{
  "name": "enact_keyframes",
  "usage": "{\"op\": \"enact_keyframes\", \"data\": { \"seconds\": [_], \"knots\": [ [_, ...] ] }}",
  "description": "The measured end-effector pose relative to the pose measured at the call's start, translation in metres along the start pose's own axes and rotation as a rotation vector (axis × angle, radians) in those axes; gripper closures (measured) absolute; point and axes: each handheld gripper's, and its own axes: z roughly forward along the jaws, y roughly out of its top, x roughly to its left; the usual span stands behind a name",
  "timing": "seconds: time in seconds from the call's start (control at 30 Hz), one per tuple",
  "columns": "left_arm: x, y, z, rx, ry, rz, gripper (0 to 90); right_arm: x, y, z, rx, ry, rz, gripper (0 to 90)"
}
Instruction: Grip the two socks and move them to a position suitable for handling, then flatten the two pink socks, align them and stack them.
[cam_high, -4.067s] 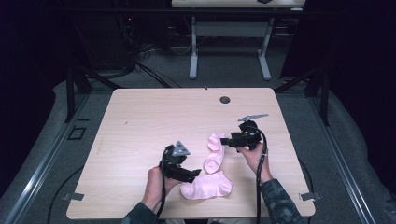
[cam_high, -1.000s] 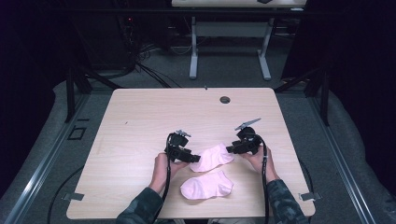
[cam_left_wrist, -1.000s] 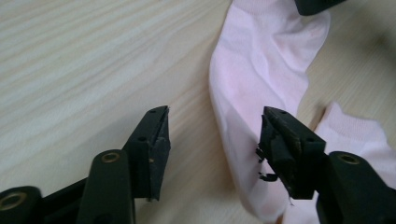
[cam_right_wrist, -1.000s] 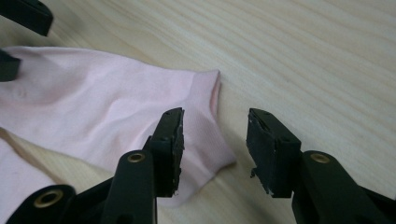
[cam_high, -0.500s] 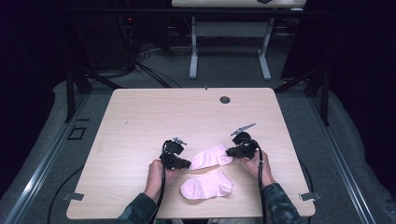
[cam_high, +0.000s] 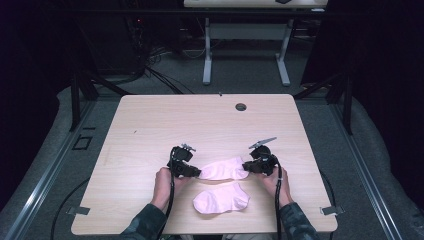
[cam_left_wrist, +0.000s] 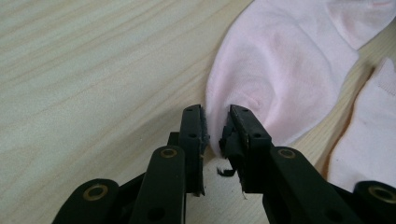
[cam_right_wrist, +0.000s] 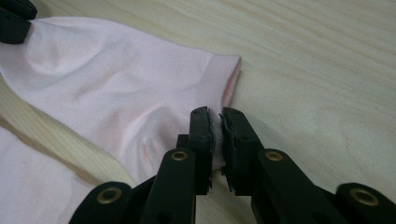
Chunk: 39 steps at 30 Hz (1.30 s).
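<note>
1. The table (cam_high: 150, 130) has a light wooden top with rounded corners, and it stands on a grey floor (cam_high: 60, 150).
2. A small dark round hole (cam_high: 241, 106) is near the far edge of the top.
3. Two pink socks lie flat on the near part of the table.
4. The farther sock (cam_high: 223, 169) lies crosswise.
5. The nearer sock (cam_high: 221, 197) lies just beside it, closer to the person, and a narrow strip of wood shows between them.
</note>
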Motion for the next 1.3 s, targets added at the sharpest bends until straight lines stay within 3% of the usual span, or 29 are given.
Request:
{"op": "enact_keyframes", "data": {
  "seconds": [0.3,0.43,0.77,0.83,1.3],
  "knots": [
    [-0.005,0.001,0.003,0.001,0.024,0.023,87.0,0.004,-0.003,0.0,-0.021,-0.022,-0.043,83.8],
    [-0.005,0.001,0.0,-0.008,0.013,0.029,88.2,0.004,-0.004,-0.002,-0.041,-0.008,-0.04,85.1],
    [-0.007,0.0,-0.029,-0.079,-0.048,0.003,88.2,0.013,0.003,-0.032,-0.111,-0.009,-0.074,85.5],
    [-0.009,0.0,-0.035,-0.083,-0.052,0.012,88.2,0.015,0.005,-0.038,-0.126,-0.005,-0.074,85.5],
    [-0.023,-0.016,-0.07,-0.121,-0.128,0.0,87.9,0.035,0.002,-0.075,-0.117,0.029,-0.098,85.4]
  ]
}}
